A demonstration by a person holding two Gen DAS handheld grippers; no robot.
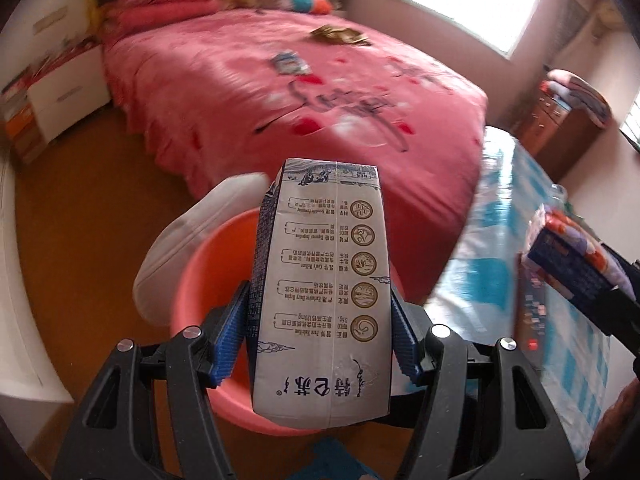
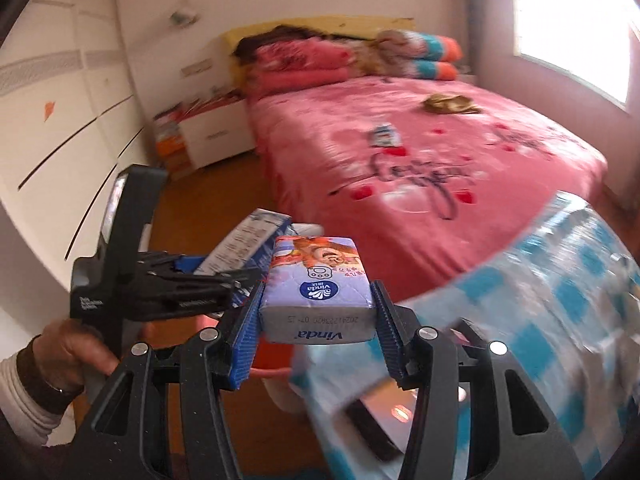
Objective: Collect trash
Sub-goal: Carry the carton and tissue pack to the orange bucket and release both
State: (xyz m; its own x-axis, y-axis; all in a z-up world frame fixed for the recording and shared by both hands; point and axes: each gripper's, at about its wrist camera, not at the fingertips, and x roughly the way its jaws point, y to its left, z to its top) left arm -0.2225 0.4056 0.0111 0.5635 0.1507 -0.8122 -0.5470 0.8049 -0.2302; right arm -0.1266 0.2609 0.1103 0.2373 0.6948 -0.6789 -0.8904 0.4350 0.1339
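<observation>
My left gripper (image 1: 320, 296) is shut on a white and blue milk carton (image 1: 324, 280), which hangs over a salmon-pink basin (image 1: 188, 280) on the floor. My right gripper (image 2: 319, 292) is shut on a lilac Vinda tissue pack (image 2: 320, 296). In the right wrist view, the left gripper (image 2: 224, 276) with the carton (image 2: 248, 240) sits just to the left, held by a hand (image 2: 72, 344). The basin's rim (image 2: 276, 366) shows below both. In the left wrist view, the right gripper (image 1: 592, 280) and its pack (image 1: 560, 240) are at the right edge.
A pink bed (image 1: 240, 120) carries a small blue-white packet (image 1: 290, 63) and a crumpled golden wrapper (image 1: 340, 35). Something white (image 1: 180, 248) drapes over the basin's far rim. A table with a blue checked cloth (image 1: 492, 240) is at the right; white drawers (image 1: 68, 92) stand left of the bed.
</observation>
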